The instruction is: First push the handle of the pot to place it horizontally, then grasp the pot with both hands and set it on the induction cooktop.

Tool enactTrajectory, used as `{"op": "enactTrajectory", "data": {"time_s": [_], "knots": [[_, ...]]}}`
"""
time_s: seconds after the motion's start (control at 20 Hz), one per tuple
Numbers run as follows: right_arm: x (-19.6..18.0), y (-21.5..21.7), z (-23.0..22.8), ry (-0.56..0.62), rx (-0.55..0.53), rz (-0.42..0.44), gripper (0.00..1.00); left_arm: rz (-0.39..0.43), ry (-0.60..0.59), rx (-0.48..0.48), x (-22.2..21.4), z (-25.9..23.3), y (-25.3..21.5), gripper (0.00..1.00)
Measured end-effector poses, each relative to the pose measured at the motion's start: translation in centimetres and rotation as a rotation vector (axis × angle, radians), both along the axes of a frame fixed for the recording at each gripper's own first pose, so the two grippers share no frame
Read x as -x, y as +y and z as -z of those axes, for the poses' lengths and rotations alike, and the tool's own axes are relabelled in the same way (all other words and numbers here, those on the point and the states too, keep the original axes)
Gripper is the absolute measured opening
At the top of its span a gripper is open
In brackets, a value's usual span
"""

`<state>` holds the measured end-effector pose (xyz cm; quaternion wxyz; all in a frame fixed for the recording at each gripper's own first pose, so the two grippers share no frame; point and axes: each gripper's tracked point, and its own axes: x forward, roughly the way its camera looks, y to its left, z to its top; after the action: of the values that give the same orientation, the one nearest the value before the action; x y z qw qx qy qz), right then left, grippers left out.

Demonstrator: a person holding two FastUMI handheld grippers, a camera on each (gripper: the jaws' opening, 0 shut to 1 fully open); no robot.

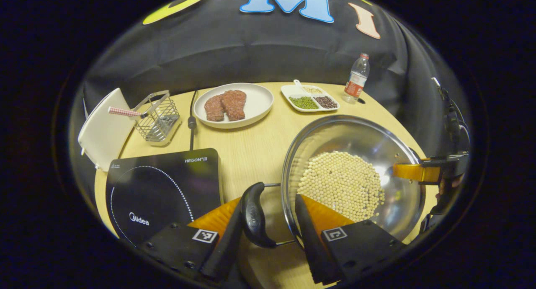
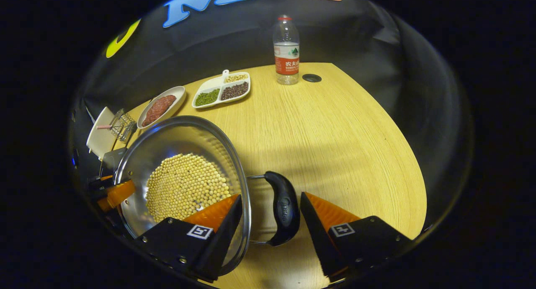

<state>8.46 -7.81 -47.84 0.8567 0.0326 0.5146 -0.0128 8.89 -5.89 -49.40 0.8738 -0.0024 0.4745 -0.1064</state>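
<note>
On the bench (image 2: 335,125), the pot (image 1: 356,138), full of loose beans (image 1: 341,184), sits just right of the cooktop (image 1: 163,188). Both grippers have their jaws spread around a side handle without clamping: left gripper (image 1: 268,222) at one handle (image 1: 253,215), right gripper (image 2: 270,215) at the other (image 2: 284,207). An uneven lift, I judge, could tip the pot and spill the beans.

A staged kitchen set inside a recording booth: black cloth walls surround a pale wooden desk (image 2: 335,134) laid out for cooking, with an induction cooktop (image 1: 163,188), a steel pot (image 1: 356,146) of beans, a plate of meat (image 1: 234,104), a divided dish (image 1: 310,98), and a water bottle (image 2: 286,50).
</note>
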Motion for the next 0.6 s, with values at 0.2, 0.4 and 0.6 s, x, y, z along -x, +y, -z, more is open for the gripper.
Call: {"op": "enactTrajectory", "data": {"time_s": [0.2, 0.4, 0.6], "knots": [[0.1, 0.5, 0.2, 0.018, -0.033, 0.021, 0.69, 0.019, 0.032, -0.021, 0.0, 0.4, 0.0, 0.71], [0.6, 0.6, -0.2, 0.030, -0.052, 0.041, 0.56, 0.010, 0.042, -0.002, -0.1, 0.2, -0.1, 0.68], [1.0, 0.5, -1.3, 0.021, -0.016, 0.018, 0.60, 0.013, 0.051, 0.002, 0.2, 0.4, -0.2, 0.66]]}}
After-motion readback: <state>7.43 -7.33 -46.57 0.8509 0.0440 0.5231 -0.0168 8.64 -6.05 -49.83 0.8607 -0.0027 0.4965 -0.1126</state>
